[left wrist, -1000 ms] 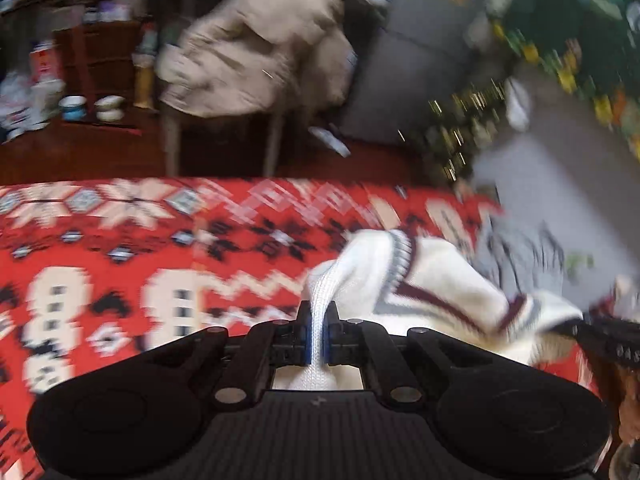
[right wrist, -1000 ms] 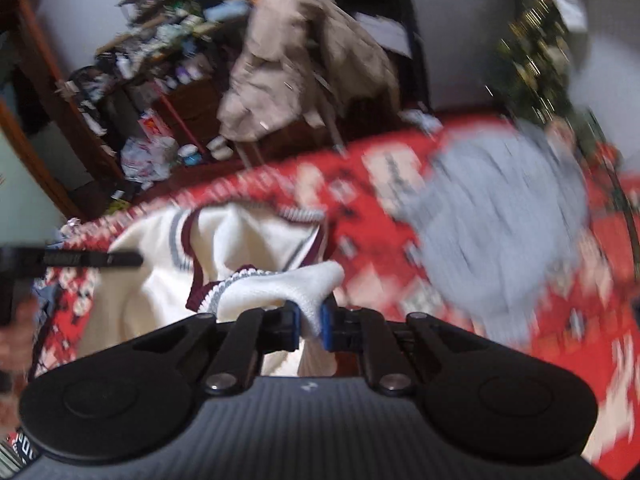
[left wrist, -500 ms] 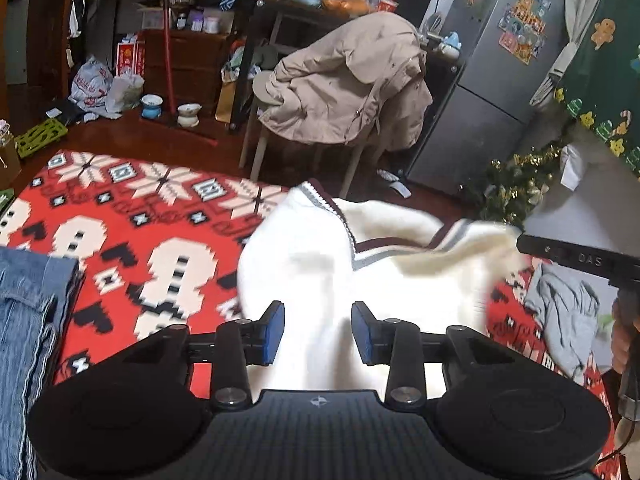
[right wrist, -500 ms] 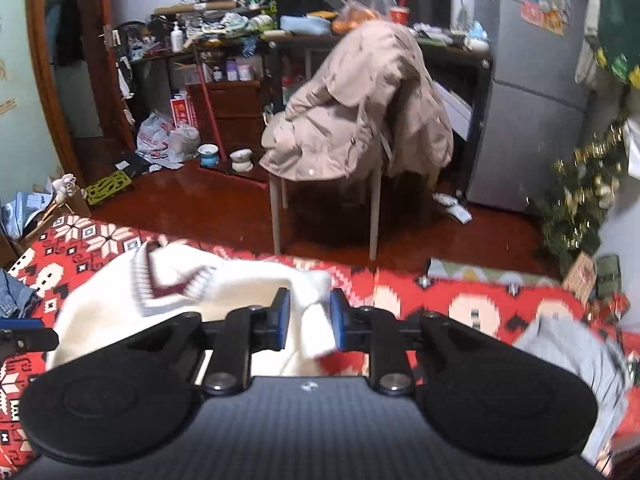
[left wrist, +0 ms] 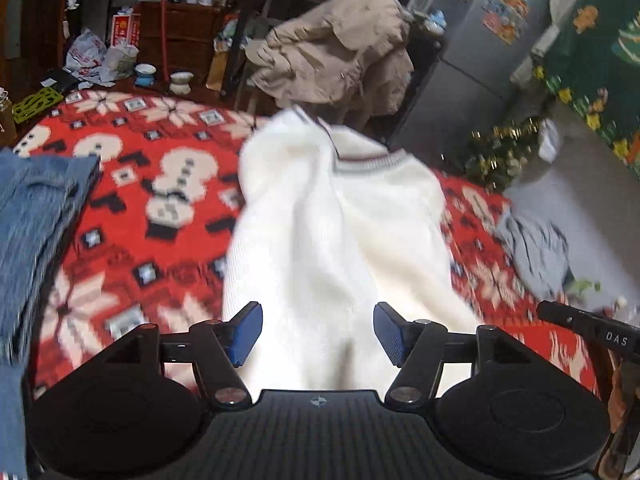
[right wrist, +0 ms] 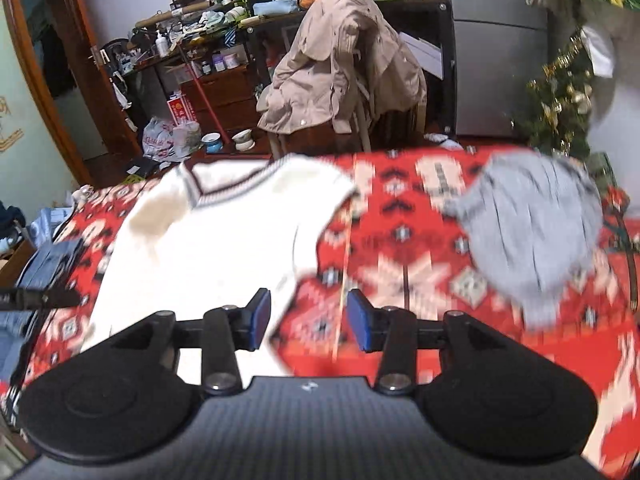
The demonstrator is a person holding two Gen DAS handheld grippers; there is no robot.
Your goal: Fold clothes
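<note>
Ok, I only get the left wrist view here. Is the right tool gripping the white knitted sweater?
Observer: No. The right tool is open, its jaws opening, with only the red patterned blanket between them.
Operator: Where is the sweater from it?
Observer: In the right wrist view the white knitted sweater lies spread to the picture's left, its edge passing by the pad on that side.
Operator: What does it point at?
Observer: Bare blanket, between the sweater and the crumpled grey garment.

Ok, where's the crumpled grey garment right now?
In the right wrist view the crumpled grey garment lies on the red patterned blanket, right of the white V-neck sweater, near the tinsel-decorated tree.
</note>
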